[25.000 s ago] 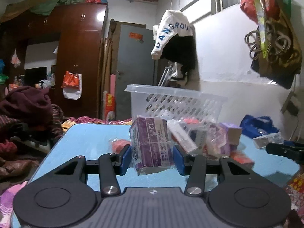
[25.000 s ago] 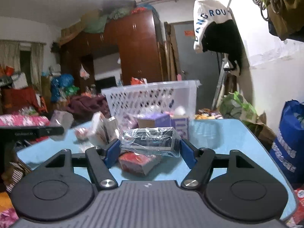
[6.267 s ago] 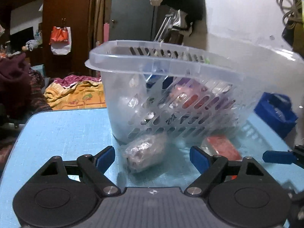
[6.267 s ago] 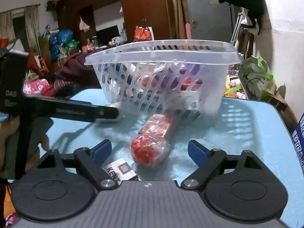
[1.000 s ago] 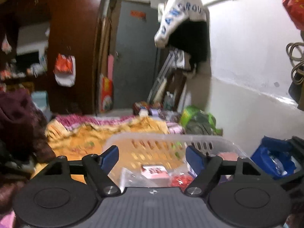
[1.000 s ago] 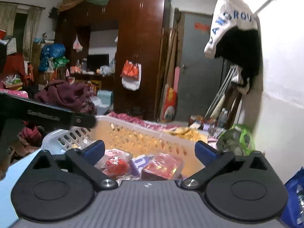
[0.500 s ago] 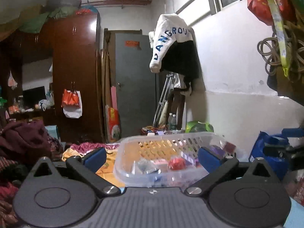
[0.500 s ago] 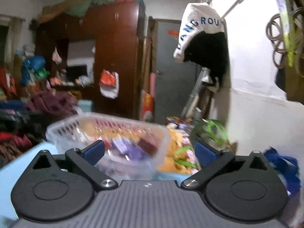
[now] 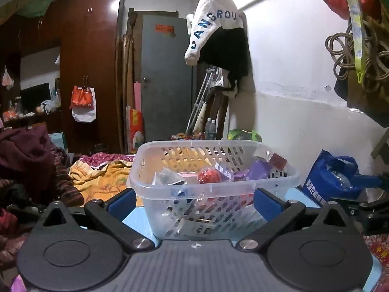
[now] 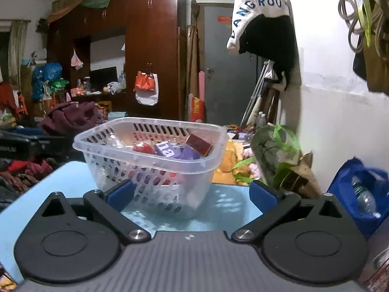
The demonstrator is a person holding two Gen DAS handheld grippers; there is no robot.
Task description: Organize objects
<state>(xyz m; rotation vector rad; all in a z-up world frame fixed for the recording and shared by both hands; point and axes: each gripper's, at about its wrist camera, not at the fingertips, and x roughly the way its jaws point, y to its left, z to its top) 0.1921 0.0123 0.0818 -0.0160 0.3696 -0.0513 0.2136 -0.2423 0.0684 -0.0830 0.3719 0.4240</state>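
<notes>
Left wrist view: left tool (image 9: 193, 200) spread apart, clear basket (image 9: 214, 187) between and beyond its fingers on the blue desk (image 9: 136, 219); a pack marked "KEN" shows through the near wall, unseen elsewhere. Right wrist view: right tool (image 10: 192, 193) spread apart, nothing held; bare desk (image 10: 228, 202) right of basket (image 10: 150, 153). White garment (image 10: 257, 7) reads "ANGROU".

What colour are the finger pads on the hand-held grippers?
Blue pads on black arms; clearest in the right wrist view, in front of the clear basket.
</notes>
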